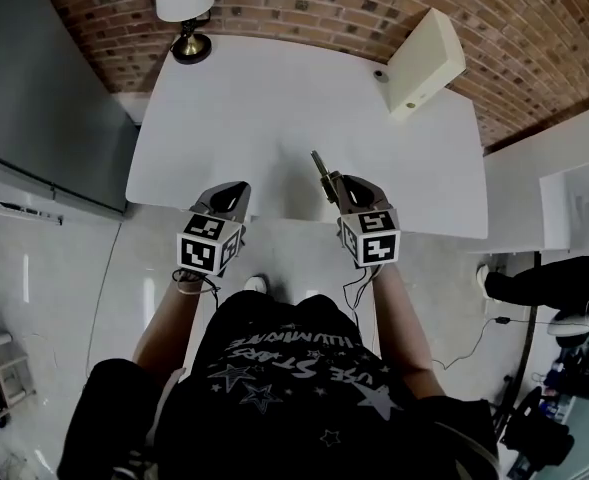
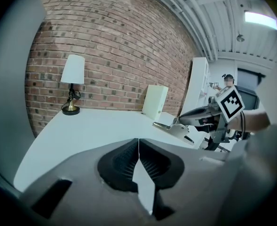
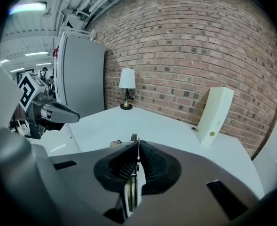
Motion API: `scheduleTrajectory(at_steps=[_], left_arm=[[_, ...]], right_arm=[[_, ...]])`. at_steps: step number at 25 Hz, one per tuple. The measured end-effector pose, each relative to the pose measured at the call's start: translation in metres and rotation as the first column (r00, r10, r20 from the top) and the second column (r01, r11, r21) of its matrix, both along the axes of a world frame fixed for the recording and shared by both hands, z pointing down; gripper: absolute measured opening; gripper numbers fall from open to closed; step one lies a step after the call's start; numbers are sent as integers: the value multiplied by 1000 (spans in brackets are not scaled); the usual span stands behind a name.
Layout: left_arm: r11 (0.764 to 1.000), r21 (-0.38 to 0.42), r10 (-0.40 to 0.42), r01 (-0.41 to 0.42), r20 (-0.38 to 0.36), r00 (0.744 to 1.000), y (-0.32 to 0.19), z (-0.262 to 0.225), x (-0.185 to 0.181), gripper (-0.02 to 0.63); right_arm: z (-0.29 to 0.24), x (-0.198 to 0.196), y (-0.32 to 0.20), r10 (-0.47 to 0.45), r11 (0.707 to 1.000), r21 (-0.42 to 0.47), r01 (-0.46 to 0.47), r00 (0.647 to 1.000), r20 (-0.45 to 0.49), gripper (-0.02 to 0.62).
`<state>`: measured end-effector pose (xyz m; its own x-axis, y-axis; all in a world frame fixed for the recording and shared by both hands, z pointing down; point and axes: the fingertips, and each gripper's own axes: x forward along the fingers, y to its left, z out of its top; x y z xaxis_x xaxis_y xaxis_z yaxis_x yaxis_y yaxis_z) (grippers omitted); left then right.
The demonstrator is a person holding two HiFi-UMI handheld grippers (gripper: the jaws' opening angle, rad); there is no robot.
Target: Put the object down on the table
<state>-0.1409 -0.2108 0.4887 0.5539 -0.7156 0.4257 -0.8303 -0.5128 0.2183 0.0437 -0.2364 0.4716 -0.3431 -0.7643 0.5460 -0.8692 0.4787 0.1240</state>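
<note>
- One white table (image 1: 274, 108), and two grippers parked side by side at its near edge.
- The right gripper (image 1: 342, 183) is the busy one. Its jaws are clamped down on one thin, flat metal piece (image 1: 322, 171).
- In the right gripper view you see that piece edge-on (image 3: 134, 138), squeezed between the ribbed pads, with its tip poking out past them.
- From the left gripper view, the metal piece (image 2: 171, 127) sticks out ahead of the right gripper's nose over the near part of the table. It looks clear of the surface, so it isn't set down yet.
- The left gripper (image 1: 236, 190) has its jaws pressed together with nothing between them; its own view shows pad against pad.
- There are two marker cubes, one on each gripper (image 1: 210, 245) (image 1: 371, 236).
- Only two things are actually standing on the table, and both are at the far side.
- One is a lamp (image 1: 184, 8) with a white shade, in the far left corner.
- The other is a white box (image 1: 426, 63) standing on edge at the far right, well apart from the lamp.
- A brick wall (image 3: 185, 46) runs behind the table, and one tall grey cabinet (image 1: 34, 88) stands off its left side.
</note>
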Motion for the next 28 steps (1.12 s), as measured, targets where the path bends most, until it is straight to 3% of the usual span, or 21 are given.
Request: scheduleTrajectory(at_steps=[8, 17, 22, 28], left_arm=[[1000, -11, -13, 13, 25, 1000, -30, 11, -9, 21], [995, 9, -103, 103, 81, 991, -73, 4, -18, 20], [988, 27, -156, 154, 132, 979, -104, 1, -20, 20], [978, 14, -208, 208, 141, 968, -139, 2, -16, 21]], right_arm=[[9, -12, -40, -61, 998, -9, 61, 997, -40, 11], [13, -10, -125, -189, 981, 21, 192, 977, -101, 11], [10, -18, -180, -290, 950, 57, 307, 936, -202, 11], [16, -25, -234, -406, 885, 74, 460, 839, -361, 11]])
